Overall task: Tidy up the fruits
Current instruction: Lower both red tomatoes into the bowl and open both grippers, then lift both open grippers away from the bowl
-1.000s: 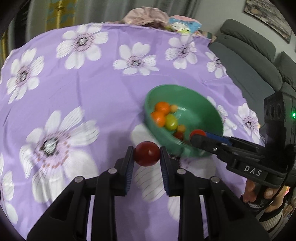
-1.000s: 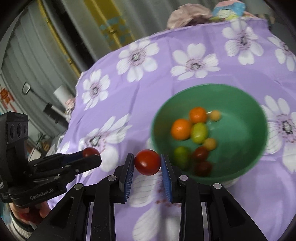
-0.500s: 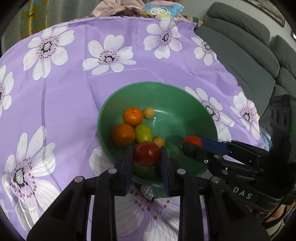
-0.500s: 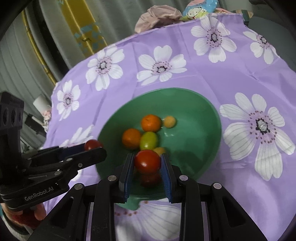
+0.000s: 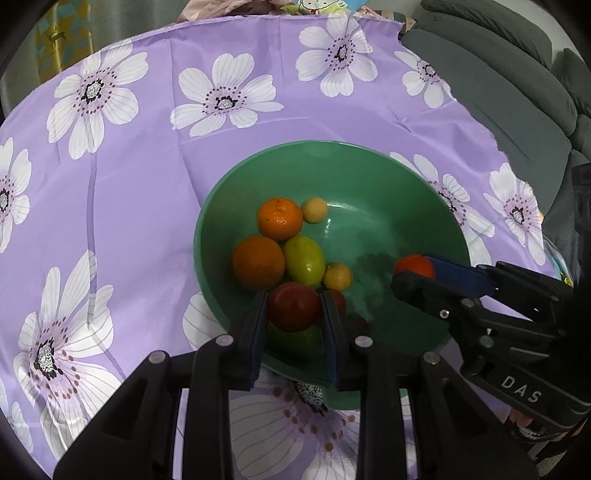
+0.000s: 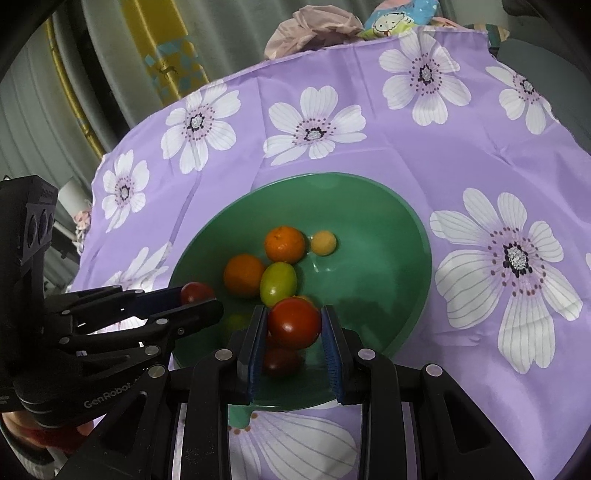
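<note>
A green bowl (image 5: 373, 221) sits on the purple flowered cloth and holds two oranges, a yellow-green fruit (image 5: 304, 260), small yellow fruits and dark red ones. My left gripper (image 5: 293, 294) hangs over the bowl's near side with a red tomato (image 5: 293, 306) between its pads; its jaws are opening, and the pads still touch the fruit. In the right wrist view my right gripper (image 6: 293, 310) is shut on another red tomato (image 6: 294, 323) above the same bowl (image 6: 373, 266). Each view shows the other gripper from the side with its tomato (image 5: 413, 266) (image 6: 195, 292).
The flowered tablecloth (image 5: 129, 206) covers a round table. A grey sofa (image 5: 517, 96) stands past its right edge. Crumpled cloth and a cartoon-print bag (image 6: 399, 16) lie at the far edge. A hand (image 6: 44, 435) holds the left gripper at the lower left.
Both grippers have moved from beside the bowl to over it, each still carrying its tomato. The bowl now fills the middle of both views.
</note>
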